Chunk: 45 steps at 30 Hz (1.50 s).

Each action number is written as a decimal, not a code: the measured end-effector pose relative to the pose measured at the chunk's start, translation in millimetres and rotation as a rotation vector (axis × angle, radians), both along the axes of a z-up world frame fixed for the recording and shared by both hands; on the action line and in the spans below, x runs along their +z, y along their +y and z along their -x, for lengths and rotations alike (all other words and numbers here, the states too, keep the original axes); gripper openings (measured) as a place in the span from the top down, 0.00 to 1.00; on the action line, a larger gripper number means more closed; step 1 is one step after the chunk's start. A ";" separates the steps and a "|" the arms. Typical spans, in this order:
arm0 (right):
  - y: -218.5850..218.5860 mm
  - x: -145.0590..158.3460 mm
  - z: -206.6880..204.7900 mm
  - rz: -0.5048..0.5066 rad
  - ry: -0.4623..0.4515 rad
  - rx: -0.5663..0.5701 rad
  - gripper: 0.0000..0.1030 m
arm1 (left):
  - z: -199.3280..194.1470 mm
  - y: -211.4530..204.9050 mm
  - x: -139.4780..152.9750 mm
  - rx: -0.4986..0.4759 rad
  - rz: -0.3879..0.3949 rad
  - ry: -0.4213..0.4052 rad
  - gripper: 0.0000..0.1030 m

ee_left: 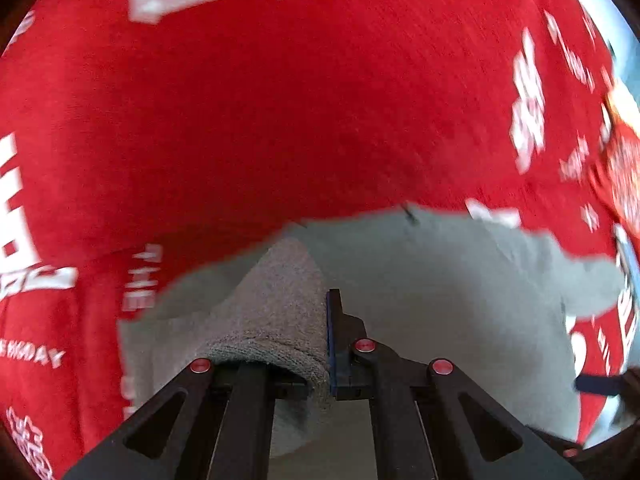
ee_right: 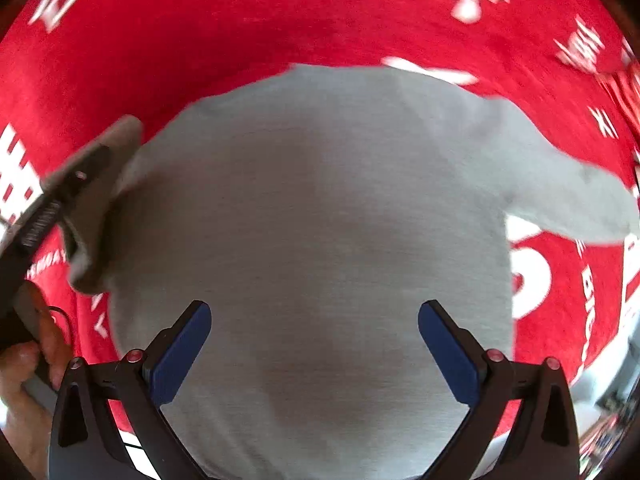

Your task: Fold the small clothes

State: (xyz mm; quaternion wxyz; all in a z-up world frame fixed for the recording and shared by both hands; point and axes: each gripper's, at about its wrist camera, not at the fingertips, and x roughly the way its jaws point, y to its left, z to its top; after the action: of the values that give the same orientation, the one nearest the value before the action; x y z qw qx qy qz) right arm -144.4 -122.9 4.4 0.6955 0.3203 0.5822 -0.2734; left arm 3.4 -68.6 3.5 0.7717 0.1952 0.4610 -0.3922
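Gripping 1 sleeve cuff (ee_left: 276,320) of a grey top (ee_right: 320,208), the left gripper (ee_left: 326,344) is clamped tight on the fabric, which bunches up between its jaws. From the right wrist view, that gripper (ee_right: 86,184) shows at the top's left edge with the sleeve lifted and curled inward over the body. The right gripper (ee_right: 314,348) hangs directly above the lower middle of the top with its jaws spread wide and nothing between them; its blue pads (ee_right: 182,350) are clear of the cloth.

The top lies spread flat on a red cloth (ee_right: 240,20) printed with white lettering. Its other sleeve (ee_right: 568,196) lies stretched out to the side, unfolded. A hand (ee_right: 24,364) shows at the lower left edge of the right wrist view.

By the look of it, the fold is at its 1st step: 1 sleeve is being brought in, while the 2nd sleeve and the body folds are not yet done. Both views are blurred, so finer creases cannot be made out.
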 end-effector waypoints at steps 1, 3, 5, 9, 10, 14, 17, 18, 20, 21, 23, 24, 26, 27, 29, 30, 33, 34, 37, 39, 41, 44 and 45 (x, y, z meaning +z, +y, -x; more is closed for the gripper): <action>-8.1 -3.8 10.2 -0.005 0.008 -0.028 0.00 | 7.8 -10.4 -9.8 -0.025 -0.029 0.006 0.94; -17.2 -10.6 22.2 -0.011 0.023 -0.059 0.00 | 25.0 -17.8 -31.1 -0.068 -0.083 0.011 0.94; -25.1 -16.9 34.6 -0.016 0.039 -0.075 0.00 | 34.4 -21.7 -44.3 -0.088 -0.137 -0.010 0.94; -32.7 -27.1 42.0 -0.025 0.058 -0.082 0.00 | 43.8 -17.1 -53.2 -0.124 -0.179 -0.005 0.04; -35.1 -28.7 41.6 -0.024 0.058 -0.078 0.00 | 44.3 -12.4 -46.8 -0.113 -0.171 -0.016 0.00; -35.0 -20.8 16.9 0.009 0.039 -0.003 0.00 | 33.8 23.1 -10.5 -0.069 -0.135 -0.079 0.00; -19.4 -1.0 -21.5 0.104 -0.014 0.160 0.00 | 8.9 69.0 4.7 0.039 -0.152 -0.115 0.00; -8.5 4.8 -39.5 0.137 -0.039 0.246 0.00 | 1.1 85.6 4.5 0.079 -0.170 -0.113 0.00; 14.3 9.3 -69.5 0.187 -0.069 0.401 0.00 | -15.6 117.2 -0.5 0.157 -0.222 -0.111 0.00; 31.8 8.6 -88.5 0.218 -0.080 0.510 0.00 | -23.0 129.7 -5.6 0.185 -0.253 -0.114 0.00; 64.0 3.8 -112.6 0.295 -0.075 0.690 0.00 | -38.2 152.0 -17.0 0.251 -0.312 -0.105 0.00; 82.3 -2.5 -123.8 0.345 -0.063 0.794 0.01 | -44.2 157.8 -19.9 0.275 -0.314 -0.093 0.00; 110.7 -15.9 -139.6 0.448 -0.040 0.941 0.02 | -60.2 174.3 -27.4 0.350 -0.305 -0.049 0.00; 122.6 -24.2 -146.6 0.501 -0.025 0.996 0.04 | -62.2 170.8 -35.4 0.366 -0.303 -0.037 0.00; 132.5 -41.2 -159.4 0.567 0.027 1.038 0.16 | -70.0 174.9 -45.0 0.408 -0.299 -0.002 0.00; 132.6 -47.8 -163.7 0.578 0.050 1.038 0.54 | -71.5 175.5 -46.9 0.416 -0.300 0.007 0.00; 102.7 -43.2 -166.6 0.462 0.015 0.874 0.90 | -75.9 172.7 -54.1 0.442 -0.308 0.033 0.00; 82.8 -31.9 -163.4 0.410 -0.038 0.773 0.90 | -75.5 174.4 -52.8 0.448 -0.301 0.032 0.00; 14.5 -4.8 -131.2 0.177 -0.224 0.411 0.90 | -70.9 181.6 -41.4 0.446 -0.268 0.031 0.00; -26.3 -5.2 -100.7 0.049 -0.277 0.184 0.90 | -67.0 184.4 -34.0 0.427 -0.262 0.024 0.00; -55.4 -17.3 -73.4 -0.079 -0.317 0.005 0.90 | -56.5 183.2 -26.5 0.383 -0.264 0.011 0.00; -80.8 -43.4 -42.5 -0.217 -0.339 -0.161 0.86 | -42.0 179.0 -23.0 0.305 -0.276 -0.001 0.00; -83.4 -48.5 -36.8 -0.247 -0.343 -0.188 0.85 | -38.8 176.5 -25.4 0.276 -0.287 0.000 0.00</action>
State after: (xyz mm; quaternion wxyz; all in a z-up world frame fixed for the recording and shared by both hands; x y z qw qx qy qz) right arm -107.5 -206.3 -44.0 0.7112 0.4975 0.4522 -0.2054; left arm 42.3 107.9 -21.9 0.7825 0.2382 0.5345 -0.2128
